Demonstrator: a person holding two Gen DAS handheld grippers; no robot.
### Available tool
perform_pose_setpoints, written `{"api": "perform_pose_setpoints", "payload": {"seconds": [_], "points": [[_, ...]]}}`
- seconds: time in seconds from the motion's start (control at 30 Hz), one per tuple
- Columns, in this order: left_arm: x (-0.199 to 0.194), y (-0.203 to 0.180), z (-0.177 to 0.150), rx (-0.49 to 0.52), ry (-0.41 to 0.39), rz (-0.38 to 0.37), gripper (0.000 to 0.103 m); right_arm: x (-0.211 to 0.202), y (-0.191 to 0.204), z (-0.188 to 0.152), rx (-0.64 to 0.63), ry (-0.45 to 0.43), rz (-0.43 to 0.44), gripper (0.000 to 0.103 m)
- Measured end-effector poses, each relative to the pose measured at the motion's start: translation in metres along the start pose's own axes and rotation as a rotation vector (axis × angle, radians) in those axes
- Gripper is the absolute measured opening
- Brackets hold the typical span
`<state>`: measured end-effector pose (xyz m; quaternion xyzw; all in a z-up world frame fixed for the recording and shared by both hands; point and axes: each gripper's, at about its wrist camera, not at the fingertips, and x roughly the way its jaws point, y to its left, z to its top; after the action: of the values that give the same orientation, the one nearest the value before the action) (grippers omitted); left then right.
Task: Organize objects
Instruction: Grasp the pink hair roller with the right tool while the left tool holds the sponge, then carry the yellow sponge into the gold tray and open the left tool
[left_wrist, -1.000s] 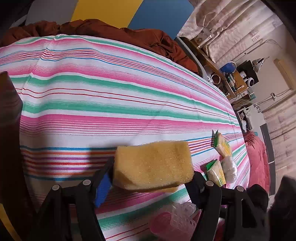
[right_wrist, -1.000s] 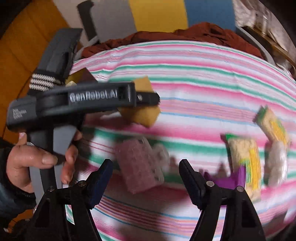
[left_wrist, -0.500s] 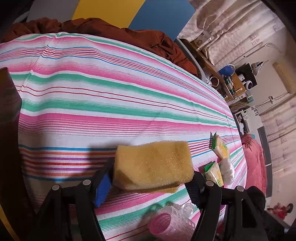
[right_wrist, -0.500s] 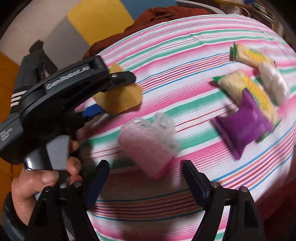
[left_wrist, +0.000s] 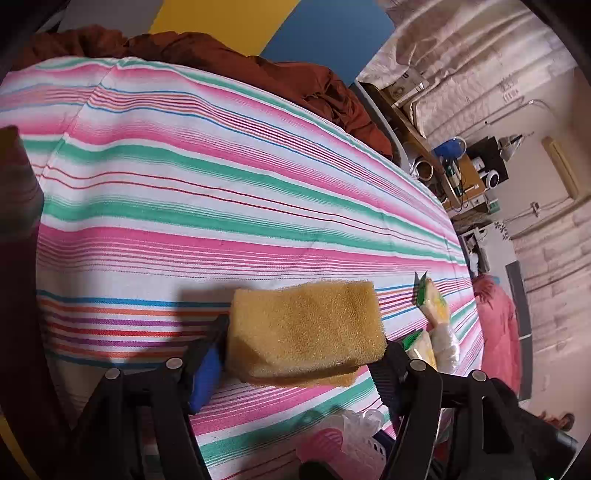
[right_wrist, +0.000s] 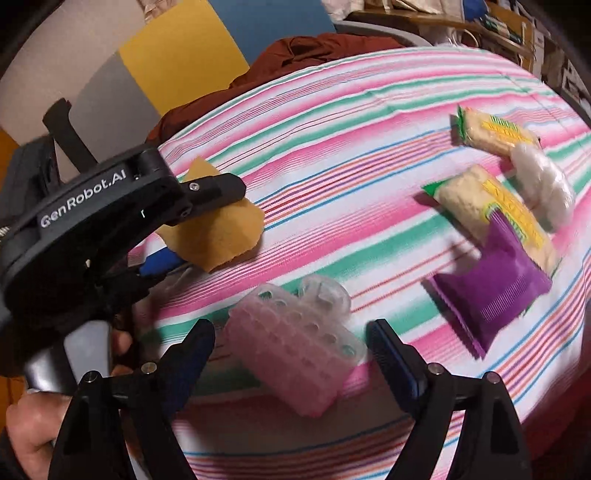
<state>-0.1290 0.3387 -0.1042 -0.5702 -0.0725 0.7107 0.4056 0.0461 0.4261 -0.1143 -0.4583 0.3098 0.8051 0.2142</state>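
The yellow sponge (left_wrist: 304, 328) is pinched between the pads of the left tool (left_wrist: 301, 360), lifted above the striped cloth (left_wrist: 192, 192). The pink curler pack (right_wrist: 295, 350) lies on the cloth between the right tool (right_wrist: 291, 347) fingers, untouched as its jaws are opening. Right of it lies a purple packet (right_wrist: 491, 288).

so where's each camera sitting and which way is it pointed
Left wrist: on the left hand-held gripper, tilted down over the striped cloth; its fingers clamp the sponge.
Right wrist: on the right hand-held gripper, tilted down at the pink holder between its opening jaws, untouched; the left hand shows.
Shared: sponge, holder, snack packs, cloth.
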Motion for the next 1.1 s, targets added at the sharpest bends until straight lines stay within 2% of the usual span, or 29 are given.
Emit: {"api": "perform_pose_setpoints", "payload": {"seconds": [0.03,0.07,0.2,0.3,0.4,0.43,0.5,0.57,0.77,1.0,1.1], "points": [[0.000,0.000,-0.001,0.005,-0.002,0.003,0.071,-0.001,-0.001,-0.001,-0.020,-0.003,-0.011,0.076],[0.000,-0.001,-0.002,0.011,-0.004,0.005,0.071,-0.002,-0.003,-0.002,-0.034,-0.006,-0.009,0.075],[0.000,-0.003,-0.004,0.031,-0.012,0.018,0.071,-0.011,-0.010,-0.013,-0.145,-0.005,0.000,0.075],[0.000,-0.007,-0.006,0.050,-0.027,0.041,0.071,-0.011,-0.013,-0.016,-0.148,0.000,0.012,0.075],[0.003,-0.014,-0.010,0.093,-0.040,0.082,0.072,-0.008,-0.012,-0.015,-0.146,-0.018,-0.039,0.075],[0.003,-0.016,-0.011,0.107,-0.044,0.093,0.072,-0.002,0.002,-0.016,-0.140,-0.028,-0.047,0.075],[0.004,-0.020,-0.015,0.140,-0.059,0.119,0.072,-0.002,0.002,-0.018,-0.129,-0.041,-0.046,0.075],[0.005,-0.022,-0.018,0.161,-0.070,0.134,0.072,-0.018,-0.018,-0.023,-0.158,-0.055,-0.063,0.075],[0.005,-0.029,-0.024,0.217,-0.089,0.183,0.071,0.003,-0.014,-0.018,-0.211,-0.084,-0.120,0.075],[-0.012,-0.036,-0.032,0.256,-0.142,0.257,0.069,0.003,-0.017,-0.014,-0.209,-0.097,-0.118,0.075],[-0.026,-0.037,-0.036,0.254,-0.170,0.256,0.069,0.001,-0.014,-0.016,-0.224,-0.110,-0.129,0.075]]}}
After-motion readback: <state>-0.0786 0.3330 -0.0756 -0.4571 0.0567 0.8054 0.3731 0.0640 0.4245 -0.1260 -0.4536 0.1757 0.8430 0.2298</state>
